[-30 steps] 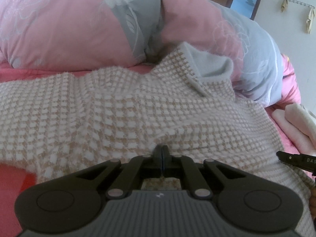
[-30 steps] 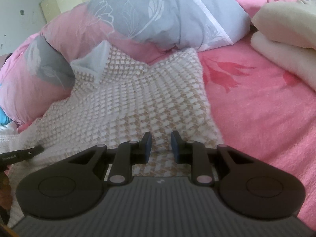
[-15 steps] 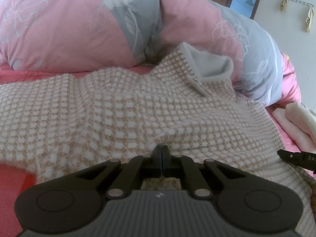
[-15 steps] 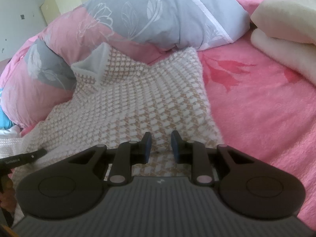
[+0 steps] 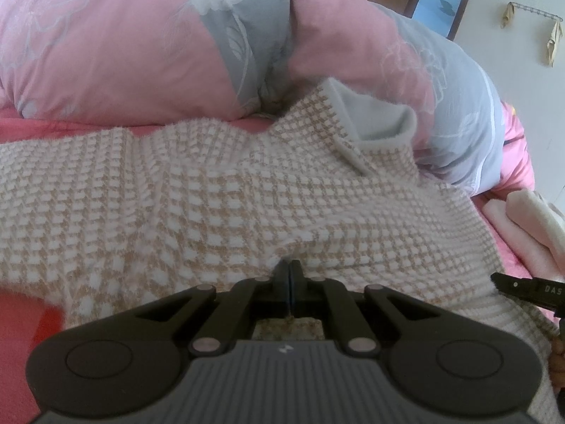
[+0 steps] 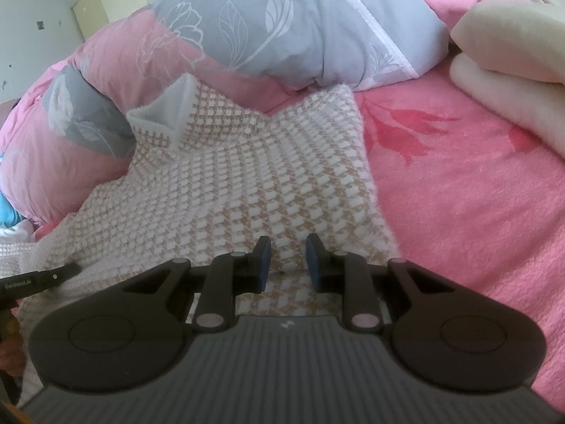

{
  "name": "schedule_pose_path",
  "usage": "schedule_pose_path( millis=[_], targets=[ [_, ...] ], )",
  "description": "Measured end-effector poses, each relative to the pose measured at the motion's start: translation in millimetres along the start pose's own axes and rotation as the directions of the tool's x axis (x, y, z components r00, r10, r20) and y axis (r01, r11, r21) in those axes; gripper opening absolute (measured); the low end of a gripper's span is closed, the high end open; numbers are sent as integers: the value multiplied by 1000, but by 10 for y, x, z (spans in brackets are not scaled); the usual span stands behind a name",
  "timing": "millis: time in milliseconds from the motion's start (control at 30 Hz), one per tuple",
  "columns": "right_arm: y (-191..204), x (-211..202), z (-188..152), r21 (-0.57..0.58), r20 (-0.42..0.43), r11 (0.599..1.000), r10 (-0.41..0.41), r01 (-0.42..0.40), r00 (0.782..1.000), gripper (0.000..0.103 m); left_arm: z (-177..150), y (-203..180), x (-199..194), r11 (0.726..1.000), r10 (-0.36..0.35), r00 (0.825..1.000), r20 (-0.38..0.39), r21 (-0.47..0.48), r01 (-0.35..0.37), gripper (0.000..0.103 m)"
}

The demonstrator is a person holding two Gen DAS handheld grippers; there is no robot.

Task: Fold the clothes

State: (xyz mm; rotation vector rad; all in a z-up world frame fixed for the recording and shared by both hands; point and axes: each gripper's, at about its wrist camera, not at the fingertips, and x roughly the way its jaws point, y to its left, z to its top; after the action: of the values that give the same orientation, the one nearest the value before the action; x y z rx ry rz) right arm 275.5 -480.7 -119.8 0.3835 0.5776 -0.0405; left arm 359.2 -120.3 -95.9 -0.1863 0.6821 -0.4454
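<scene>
We see left gripper (image 5: 289, 269) with fingers pressed together, pinching near edge of sweater (image 5: 219, 205). Right gripper (image 6: 285, 247) fingers narrowly apart over sweater's near edge, fabric in gap; pads not visibly pressing it. Sweater lies spread on pink bed (image 6: 469, 190), collar (image 5: 370, 130) against quilt (image 5: 116, 46).

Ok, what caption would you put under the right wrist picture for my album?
Right gripper, fingers apart, over a checked sweater spread on a pink bed, a flowery quilt bunched behind.
</scene>
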Motion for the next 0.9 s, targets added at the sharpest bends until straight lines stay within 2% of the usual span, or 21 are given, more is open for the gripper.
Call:
schedule_pose_path(
  millis=[367,500,533,567,667,800,833,900],
  targets=[
    [-13,0,-12,-2,4,1000,1,-1,1000,21,25,-59,-41,1000,4,1000,4,25,-4,5],
    [-5,-2,-13,-6,3,1000,-3,3,1000,21,101,-247,-220,994,14,998,65,108,-21,22],
    [-2,-3,-13,-8,3,1000,-4,4,1000,21,139,-331,-259,990,-3,996,91,140,-10,28],
    [3,-2,-12,-10,3,1000,-5,5,1000,21,178,-416,-298,985,-20,993,116,173,0,29],
    [18,-4,-13,-18,2,1000,-12,12,1000,21,352,-661,-167,974,-82,993,89,220,61,29],
    [36,2,-8,-30,1,999,-21,21,1000,21,555,-984,325,961,-115,993,-2,253,111,28],
    [35,3,-6,-29,1,999,-21,21,1000,21,587,-1008,476,962,-114,993,-31,246,119,28],
    [34,5,-7,-26,2,1000,-18,18,1000,21,599,-938,805,974,-60,993,-101,211,80,26]
  ],
)
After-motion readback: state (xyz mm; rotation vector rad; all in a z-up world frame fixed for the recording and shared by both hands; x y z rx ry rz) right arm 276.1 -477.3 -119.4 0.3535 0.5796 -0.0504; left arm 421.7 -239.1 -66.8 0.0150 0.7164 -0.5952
